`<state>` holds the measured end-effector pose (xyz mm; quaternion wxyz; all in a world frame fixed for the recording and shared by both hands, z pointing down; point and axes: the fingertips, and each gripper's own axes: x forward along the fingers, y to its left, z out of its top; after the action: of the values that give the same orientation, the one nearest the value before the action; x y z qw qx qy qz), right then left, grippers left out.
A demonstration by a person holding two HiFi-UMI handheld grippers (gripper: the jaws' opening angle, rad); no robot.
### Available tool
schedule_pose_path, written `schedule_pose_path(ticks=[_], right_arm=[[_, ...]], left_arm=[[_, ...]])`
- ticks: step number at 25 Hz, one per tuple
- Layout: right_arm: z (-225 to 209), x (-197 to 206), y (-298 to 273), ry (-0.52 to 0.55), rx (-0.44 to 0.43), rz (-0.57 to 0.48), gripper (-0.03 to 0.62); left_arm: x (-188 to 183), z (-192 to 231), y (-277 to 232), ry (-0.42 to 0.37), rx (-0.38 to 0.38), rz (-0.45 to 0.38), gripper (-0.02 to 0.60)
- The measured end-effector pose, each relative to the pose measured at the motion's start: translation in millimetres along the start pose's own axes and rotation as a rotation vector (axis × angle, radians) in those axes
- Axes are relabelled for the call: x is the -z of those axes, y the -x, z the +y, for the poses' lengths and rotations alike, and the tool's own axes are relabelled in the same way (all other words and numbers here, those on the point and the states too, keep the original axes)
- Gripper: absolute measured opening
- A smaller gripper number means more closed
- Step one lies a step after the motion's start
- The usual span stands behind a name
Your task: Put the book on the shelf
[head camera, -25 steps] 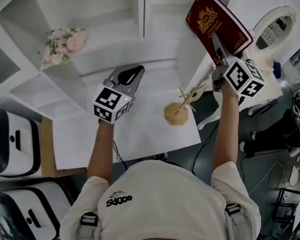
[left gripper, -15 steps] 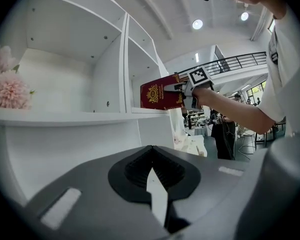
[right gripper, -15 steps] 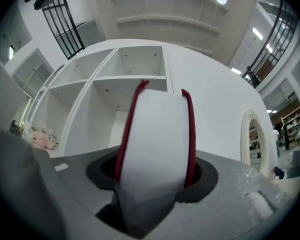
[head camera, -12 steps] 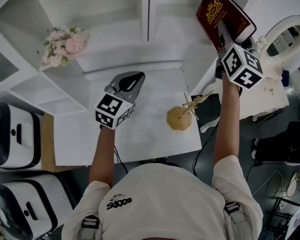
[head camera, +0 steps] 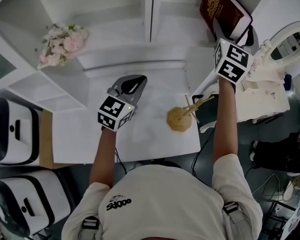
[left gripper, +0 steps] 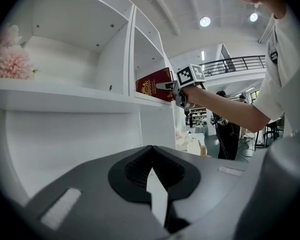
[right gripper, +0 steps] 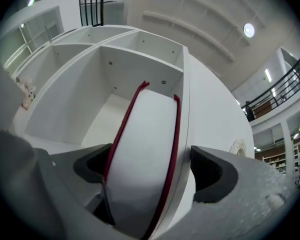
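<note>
The white shelf unit (head camera: pixel 115 14) stands along the back edge of the white worktop (head camera: pixel 155 134). The dark red book (head camera: pixel 224 11) is in the unit's right-hand compartment, close to the right side wall and at the front edge of the board. It is tilted rather than upright, with its white page edge turned outward.

The right gripper (head camera: pixel 234 36) is raised to that compartment, and its jaws are opening with the book between them. In the right gripper view the right finger (right gripper: pixel 212 176) stands clear of the book (right gripper: pixel 145 149), with the shelf's side wall showing in the gap. The left finger (right gripper: pixel 90 166) is just beside the left cover, and whether it touches cannot be told.

The left gripper (head camera: pixel 132 84) hangs above the middle of the worktop, nearer its back edge. Its jaws are closed tip to tip on nothing, leaving only a thin sliver of light between the pads (left gripper: pixel 135 171).

A bunch of pink flowers (head camera: pixel 60 44) lies on a board at the shelf's left end. A small wooden stand (head camera: pixel 180 116) sits near the worktop's right edge.
</note>
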<state>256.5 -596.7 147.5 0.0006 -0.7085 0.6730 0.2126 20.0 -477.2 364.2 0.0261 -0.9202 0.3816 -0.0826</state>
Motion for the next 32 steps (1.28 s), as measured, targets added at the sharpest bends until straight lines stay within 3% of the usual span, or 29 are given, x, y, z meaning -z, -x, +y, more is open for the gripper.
schedule_pose_path(ticks=[8, 13, 18, 22, 26, 32], right_arm=[[3.8, 3.1, -0.9, 0.042, 0.017, -0.011, 0.494], [14.2, 11.1, 9.5, 0.004, -0.055, 0.04, 0.494], [38.0, 36.8, 25.2, 0.064, -0.134, 0.154, 0.499], [47.8, 37.6, 38.3, 0.106, -0.163, 0.177, 0.499], [56.9, 37.9, 55.2, 0.223, -0.208, 0.211, 0.499], [66.0, 45.1, 80.2, 0.507, -0.267, 0.313, 0.497]], left_arm=[[13.4, -4.7, 6.6, 0.023, 0.007, 0.034, 0.017], [14.6, -12.6, 16.0, 0.022, 0.019, 0.039, 0.017], [15.0, -22.6, 26.7, 0.013, 0.045, 0.041, 0.017], [14.7, -24.4, 36.2, 0.015, 0.054, 0.034, 0.017], [17.6, -30.6, 44.7, 0.017, 0.074, 0.028, 0.017], [22.9, -41.0, 57.0, 0.017, 0.105, 0.027, 0.017]])
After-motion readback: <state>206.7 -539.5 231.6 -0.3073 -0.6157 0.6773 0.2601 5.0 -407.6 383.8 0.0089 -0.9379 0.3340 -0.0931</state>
